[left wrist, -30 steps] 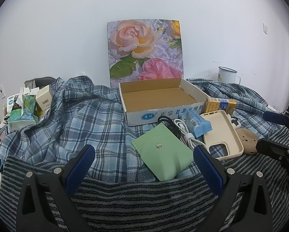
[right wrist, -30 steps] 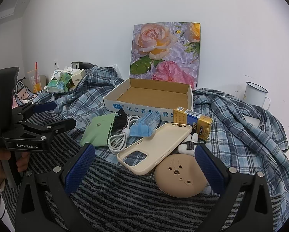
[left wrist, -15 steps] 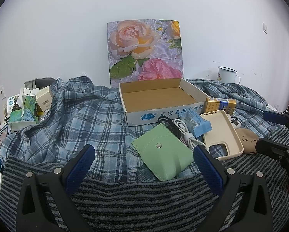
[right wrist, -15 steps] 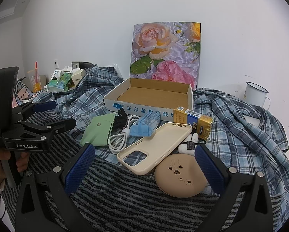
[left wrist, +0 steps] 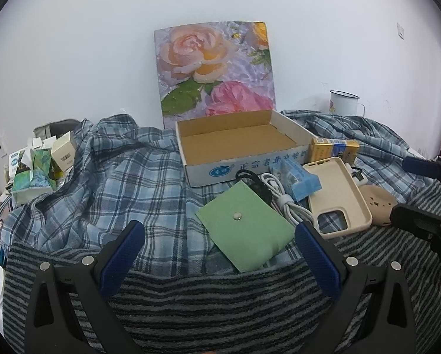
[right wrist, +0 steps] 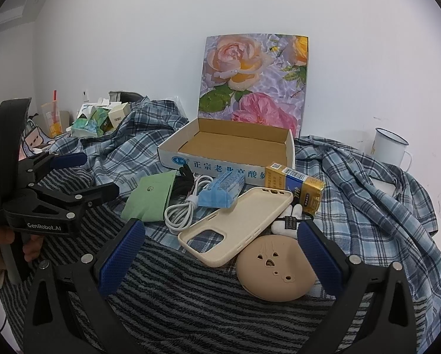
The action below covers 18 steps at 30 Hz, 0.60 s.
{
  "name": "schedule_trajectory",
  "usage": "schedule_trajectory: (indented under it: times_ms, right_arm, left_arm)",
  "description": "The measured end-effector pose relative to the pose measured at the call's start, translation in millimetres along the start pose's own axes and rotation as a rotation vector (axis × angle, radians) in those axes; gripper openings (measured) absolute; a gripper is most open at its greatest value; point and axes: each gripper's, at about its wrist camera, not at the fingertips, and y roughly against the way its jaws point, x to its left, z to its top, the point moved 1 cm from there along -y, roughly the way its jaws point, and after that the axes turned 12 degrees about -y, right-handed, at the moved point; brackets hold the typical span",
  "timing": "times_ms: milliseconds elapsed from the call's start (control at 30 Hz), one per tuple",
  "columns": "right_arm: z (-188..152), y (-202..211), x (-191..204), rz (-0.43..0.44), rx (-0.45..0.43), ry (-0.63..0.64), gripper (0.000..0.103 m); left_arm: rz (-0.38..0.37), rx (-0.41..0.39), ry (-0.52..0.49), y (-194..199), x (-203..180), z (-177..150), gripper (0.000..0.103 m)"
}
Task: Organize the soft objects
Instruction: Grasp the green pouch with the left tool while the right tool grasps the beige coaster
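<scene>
Left tongs point(left wrist: 219, 236) spread wide, empty, green pouch point(left wrist: 244, 225) between tips, right tongs point(right wrist: 220, 237) likewise gaping

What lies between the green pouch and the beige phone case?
A coiled white cable and a blue tissue pack lie between green pouch and phone case; right wrist view.

Left gripper point(right wrist: 84, 174): matte black plastic frame, silver round screw heads, white "GenRobot.AI" lettering on its side, black grip held in a hand point(right wrist: 19, 243) with a white cuff. Right gripper point(right wrist: 220, 250): same black frame and screws. Jaws faced with textured blue pads point(right wrist: 120, 253).
</scene>
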Motion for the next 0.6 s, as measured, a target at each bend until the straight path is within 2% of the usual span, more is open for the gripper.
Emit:
schedule_trajectory:
  times_ms: [100,167,300,400,500,600]
  right_arm:
    - [0,1,-1,0.002,-0.005,-0.004,0.103]
    - [2,1,-1,0.003,-0.003,-0.008,0.103]
    - [2,-3,-2,0.003,0.017,-0.009,0.103]
    - [3,-5,-3,0.007,0.03,-0.016,0.103]
    - [3,-8,-6,0.014,0.046,-0.032,0.103]
    - [3,-11,-9,0.018,0.062,-0.046,0.103]
  left_arm:
    - [-0.007,0.01,-0.013,-1,-4,2,0.103]
    - [-0.041,0.036,-0.008,-6,-5,4,0.103]
    - [-0.18,0.114,0.047,-26,2,7,0.103]
    - [-0.258,0.2,0.121,-44,13,10,0.103]
    - [-0.323,0.278,0.244,-61,22,12,0.103]
    - [-0.341,0.294,0.329,-70,24,16,0.103]
